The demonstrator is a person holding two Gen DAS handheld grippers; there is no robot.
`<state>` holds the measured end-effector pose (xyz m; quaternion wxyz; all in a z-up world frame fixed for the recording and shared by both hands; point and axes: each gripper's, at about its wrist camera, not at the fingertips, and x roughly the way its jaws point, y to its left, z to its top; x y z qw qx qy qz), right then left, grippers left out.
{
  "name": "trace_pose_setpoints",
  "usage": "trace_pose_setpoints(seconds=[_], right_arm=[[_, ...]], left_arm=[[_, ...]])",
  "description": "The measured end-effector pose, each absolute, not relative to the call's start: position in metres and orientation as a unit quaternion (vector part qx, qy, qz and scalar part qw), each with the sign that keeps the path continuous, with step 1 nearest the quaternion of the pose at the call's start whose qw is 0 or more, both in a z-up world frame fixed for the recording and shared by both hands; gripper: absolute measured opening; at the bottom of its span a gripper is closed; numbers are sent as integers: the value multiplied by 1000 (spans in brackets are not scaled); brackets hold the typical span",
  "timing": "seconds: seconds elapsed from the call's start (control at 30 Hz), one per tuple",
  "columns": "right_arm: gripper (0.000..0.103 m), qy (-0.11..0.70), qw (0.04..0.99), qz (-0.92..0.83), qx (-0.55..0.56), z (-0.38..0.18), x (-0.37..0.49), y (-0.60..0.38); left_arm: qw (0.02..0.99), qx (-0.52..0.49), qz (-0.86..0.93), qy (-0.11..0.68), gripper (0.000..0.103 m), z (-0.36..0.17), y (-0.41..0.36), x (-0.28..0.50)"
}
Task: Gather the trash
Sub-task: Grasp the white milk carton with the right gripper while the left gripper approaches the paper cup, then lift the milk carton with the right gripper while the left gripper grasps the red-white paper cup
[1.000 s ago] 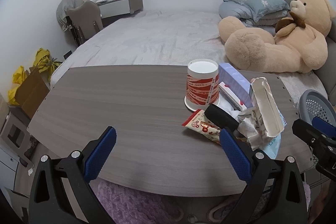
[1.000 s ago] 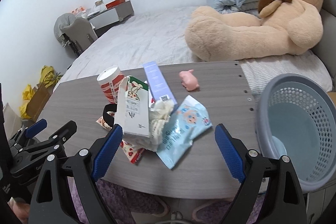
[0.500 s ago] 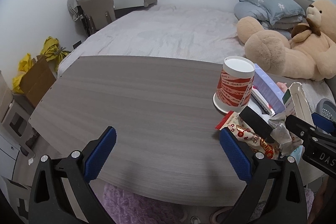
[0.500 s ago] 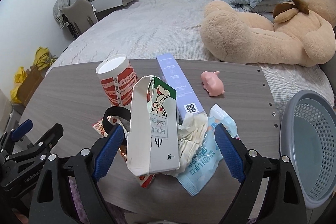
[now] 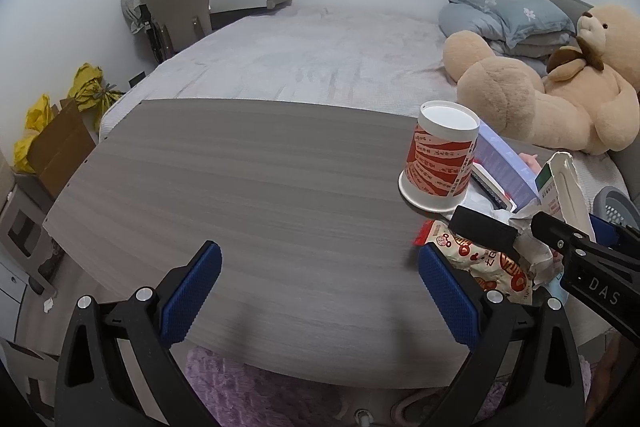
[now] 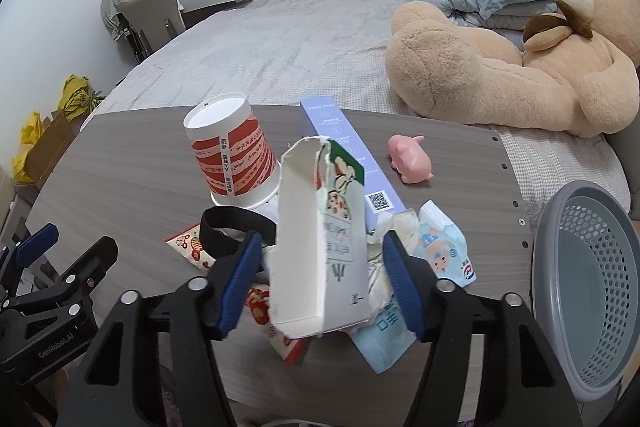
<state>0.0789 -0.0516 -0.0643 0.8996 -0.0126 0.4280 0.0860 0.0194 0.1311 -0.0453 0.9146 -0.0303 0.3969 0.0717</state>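
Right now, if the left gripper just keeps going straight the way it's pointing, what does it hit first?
Most likely bare table top. The left gripper is open with nothing between its fingers. The trash pile sits off to the side, starting with the red snack wrapper, though depth is hard to judge.

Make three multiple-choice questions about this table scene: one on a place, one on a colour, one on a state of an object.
1. Where does the grey basket stand as the right wrist camera sees it?
A. at the right edge of the table
B. on the bed
C. in the middle of the table

2. What colour is the small pig toy?
A. green
B. pink
C. black

3. How does the red and white cup stand?
A. upright, mouth up
B. lying on its side
C. upside down, wide rim on the table

Answers:
1. A: the grey basket sits beyond the right edge of the table.
2. B: the pig toy beside the lilac box is pink.
3. C: the cup rests on its wide rim, closed base on top.
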Motion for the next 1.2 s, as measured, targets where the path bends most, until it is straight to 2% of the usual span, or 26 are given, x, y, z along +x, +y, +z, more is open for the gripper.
trace_pose_setpoints(seconds=[0.13, 0.33, 0.43, 0.9, 1.2], right_arm=[[48, 426, 900, 90, -13, -62, 77, -52], [48, 425, 900, 93, -6, -61, 77, -56], [40, 425, 900, 95, -9, -61, 77, -56], [39, 400, 909, 113, 26, -42, 66, -69], [39, 371, 922, 97, 61, -20, 44, -111]], left_arm=[[916, -29, 69, 395, 97, -43, 129, 17], [916, -30, 66, 394, 97, -41, 128, 17], [916, -30, 63, 395, 97, -41, 127, 17], [915, -30, 52, 400, 97, -37, 121, 16], [913, -45, 26, 404, 97, -33, 108, 17]])
